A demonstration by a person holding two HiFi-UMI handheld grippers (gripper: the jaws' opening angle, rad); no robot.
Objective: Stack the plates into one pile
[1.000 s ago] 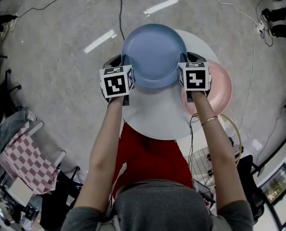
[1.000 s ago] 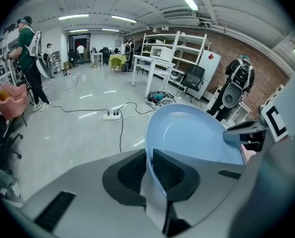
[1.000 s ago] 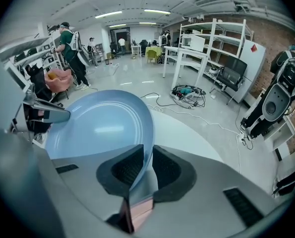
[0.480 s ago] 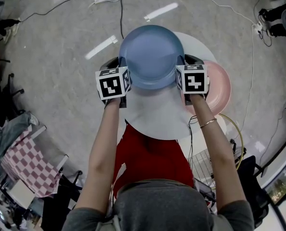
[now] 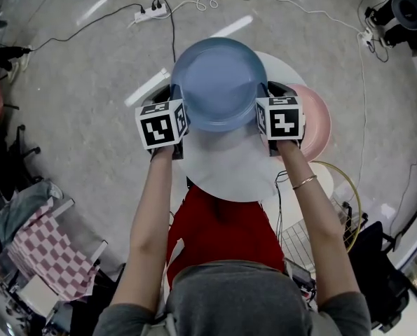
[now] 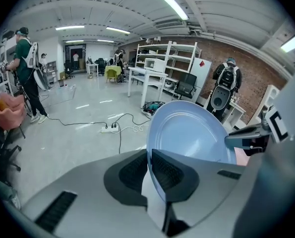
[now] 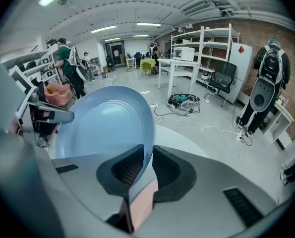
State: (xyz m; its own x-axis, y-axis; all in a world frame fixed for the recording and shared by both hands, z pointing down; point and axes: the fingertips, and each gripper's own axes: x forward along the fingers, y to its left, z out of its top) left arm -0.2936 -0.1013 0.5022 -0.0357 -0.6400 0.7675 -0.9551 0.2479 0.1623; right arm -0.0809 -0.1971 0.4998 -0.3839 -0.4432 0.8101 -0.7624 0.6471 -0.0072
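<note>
1. Right claw (image 7: 146, 156): jaws closed on the rim of the blue plate (image 7: 105, 128), with the rim pinched between the dark pads.
2. Blue plate's hollow face in view.
3. Pink plate (image 7: 139, 207) shows low, under the jaws.
4. White round surface (image 7: 187, 142) lies beyond.
5. Tangle of cables (image 7: 183, 102) on the far floor (image 7: 221, 114).

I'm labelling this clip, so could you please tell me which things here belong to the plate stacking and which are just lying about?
Belongs to the job:
blue plate
pink plate
round white table

Just lying about:
power strip on the floor
checked cloth
wire basket
</note>
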